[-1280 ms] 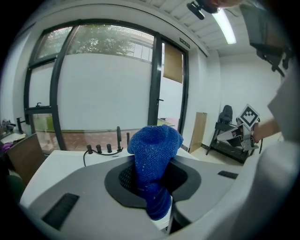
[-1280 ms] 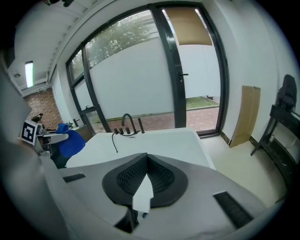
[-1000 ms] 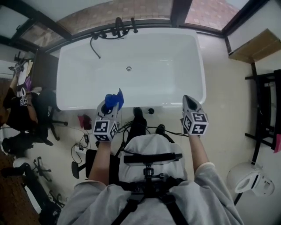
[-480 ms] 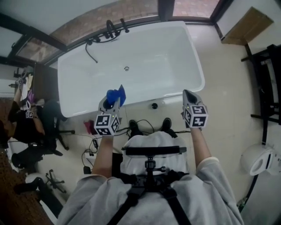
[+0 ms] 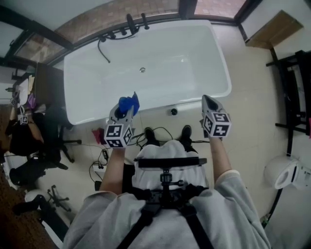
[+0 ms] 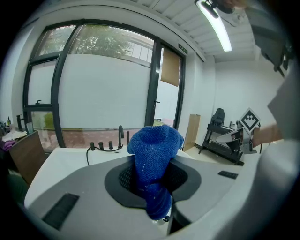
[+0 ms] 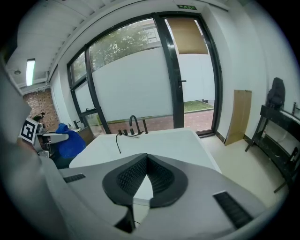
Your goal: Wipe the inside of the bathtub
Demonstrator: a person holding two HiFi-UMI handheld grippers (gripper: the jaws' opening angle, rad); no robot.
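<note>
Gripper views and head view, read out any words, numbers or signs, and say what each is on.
None can be read.
Green sign above the door: too small to read.
Left cube, right cube: square markers only, no letters.

in my left gripper view the blue cloth [image 6: 154, 154] covers the gap between the jaws of the left gripper [image 6: 153, 187], and its lower end drops out of sight. the gripper bodies block the near part of the bathtub [image 6: 65, 157] in both gripper views. in the head view a white round fixture [image 5: 286, 172] is cut by the right edge.
</note>
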